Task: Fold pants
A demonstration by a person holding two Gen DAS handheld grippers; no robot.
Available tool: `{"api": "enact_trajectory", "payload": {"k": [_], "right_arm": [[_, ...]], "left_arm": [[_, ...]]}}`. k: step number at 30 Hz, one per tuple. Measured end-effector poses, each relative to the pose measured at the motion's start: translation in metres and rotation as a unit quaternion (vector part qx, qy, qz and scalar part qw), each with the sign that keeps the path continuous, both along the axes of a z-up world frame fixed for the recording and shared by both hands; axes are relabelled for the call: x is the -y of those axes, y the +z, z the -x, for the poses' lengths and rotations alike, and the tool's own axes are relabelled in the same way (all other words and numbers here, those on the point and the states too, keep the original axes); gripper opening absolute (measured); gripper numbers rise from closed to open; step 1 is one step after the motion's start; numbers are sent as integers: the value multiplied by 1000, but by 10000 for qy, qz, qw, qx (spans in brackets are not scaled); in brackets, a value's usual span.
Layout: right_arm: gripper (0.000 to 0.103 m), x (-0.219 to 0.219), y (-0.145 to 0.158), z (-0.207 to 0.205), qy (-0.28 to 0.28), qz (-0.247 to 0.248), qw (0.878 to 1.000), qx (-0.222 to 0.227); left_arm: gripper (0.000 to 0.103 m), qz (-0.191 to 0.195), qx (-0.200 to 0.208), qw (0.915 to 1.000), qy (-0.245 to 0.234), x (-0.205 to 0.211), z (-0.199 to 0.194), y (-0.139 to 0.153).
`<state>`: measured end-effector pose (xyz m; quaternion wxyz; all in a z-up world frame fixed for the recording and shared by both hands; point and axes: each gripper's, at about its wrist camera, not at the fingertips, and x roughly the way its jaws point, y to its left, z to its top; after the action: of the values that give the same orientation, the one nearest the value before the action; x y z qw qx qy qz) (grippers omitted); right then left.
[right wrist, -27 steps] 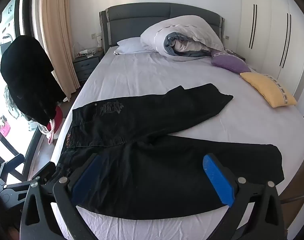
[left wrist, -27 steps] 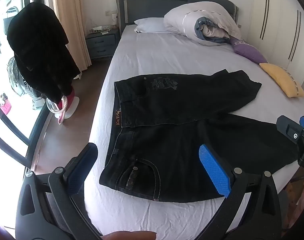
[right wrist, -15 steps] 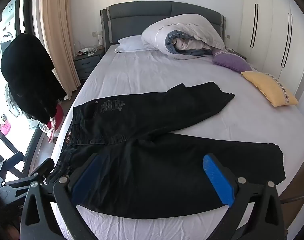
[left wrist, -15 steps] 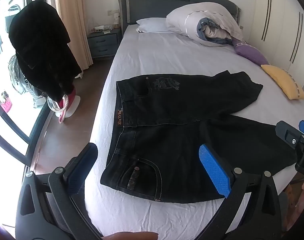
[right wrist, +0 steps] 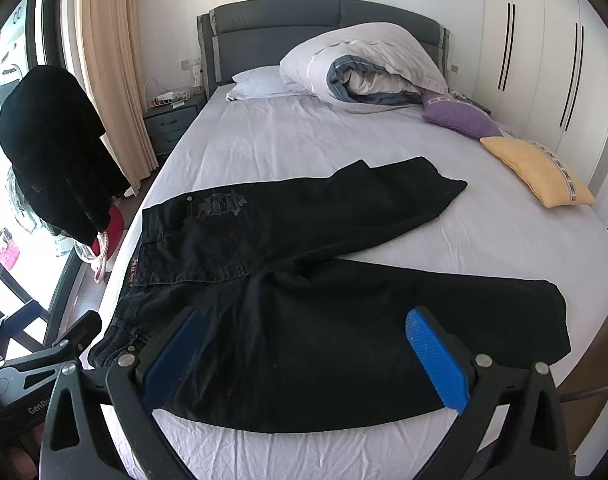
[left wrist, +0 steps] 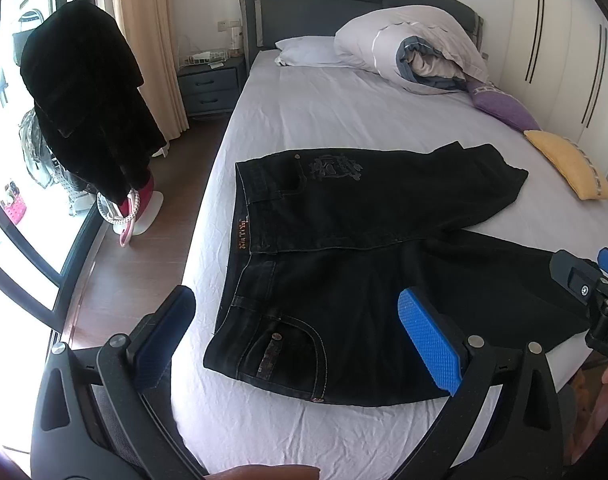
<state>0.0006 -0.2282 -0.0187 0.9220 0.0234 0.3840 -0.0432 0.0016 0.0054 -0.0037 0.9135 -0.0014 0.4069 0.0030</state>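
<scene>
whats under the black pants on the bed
The black pants lie spread flat on the wrinkled pale sheet of the bed. The sheet shows all around them; whatever lies directly beneath the fabric is covered.

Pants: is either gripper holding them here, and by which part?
Nothing is held. The left gripper and right gripper both hover open above the pants, which lie flat on the bed.
</scene>
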Motion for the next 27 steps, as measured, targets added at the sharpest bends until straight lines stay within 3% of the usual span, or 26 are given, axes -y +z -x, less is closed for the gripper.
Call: {"api": "enact_trajectory", "payload": {"k": [27], "right_arm": [[103, 5, -1, 1, -11, 9, 10000, -87]], "left_arm": [[103, -16, 6, 10000, 5, 0, 1, 0]]}}
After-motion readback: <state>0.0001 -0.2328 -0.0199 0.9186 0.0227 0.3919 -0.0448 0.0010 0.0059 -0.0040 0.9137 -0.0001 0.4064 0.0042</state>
